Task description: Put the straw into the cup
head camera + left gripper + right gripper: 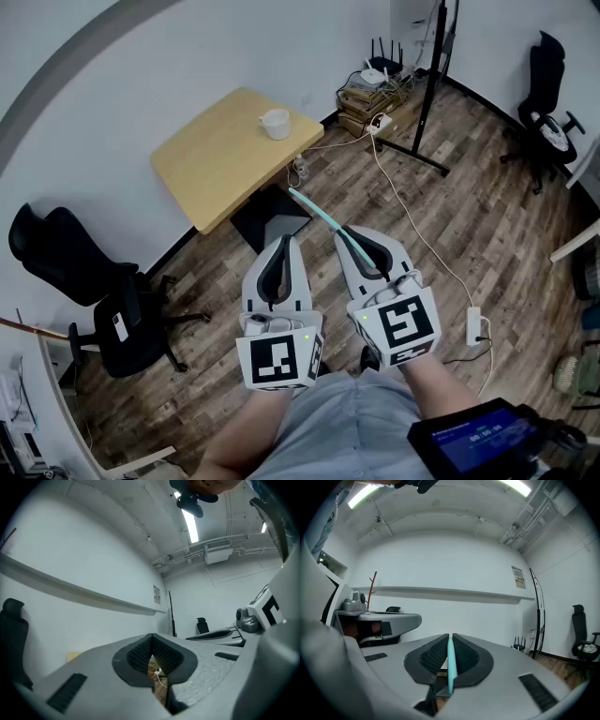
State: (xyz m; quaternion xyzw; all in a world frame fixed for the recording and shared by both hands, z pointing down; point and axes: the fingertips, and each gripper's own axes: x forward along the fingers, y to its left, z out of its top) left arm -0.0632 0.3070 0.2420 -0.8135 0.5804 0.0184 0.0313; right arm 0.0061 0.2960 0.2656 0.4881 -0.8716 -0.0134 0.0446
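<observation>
A white cup (276, 123) stands near the far corner of a small light-wood table (216, 161). My right gripper (360, 243) is shut on a pale teal straw (323, 221), which sticks out ahead of the jaws toward the table. In the right gripper view the straw (450, 665) stands pinched between the two dark ribbed pads. My left gripper (281, 251) is held beside the right one, its jaws closed with nothing between them (152, 667). Both grippers hang well short of the table, over the wooden floor.
A black office chair (98, 300) stands at the left, another (548, 94) at the far right. A black stand (427, 103) with feet, a white cable with a power strip (474, 325) and stacked boxes with a router (373, 86) lie beyond the table.
</observation>
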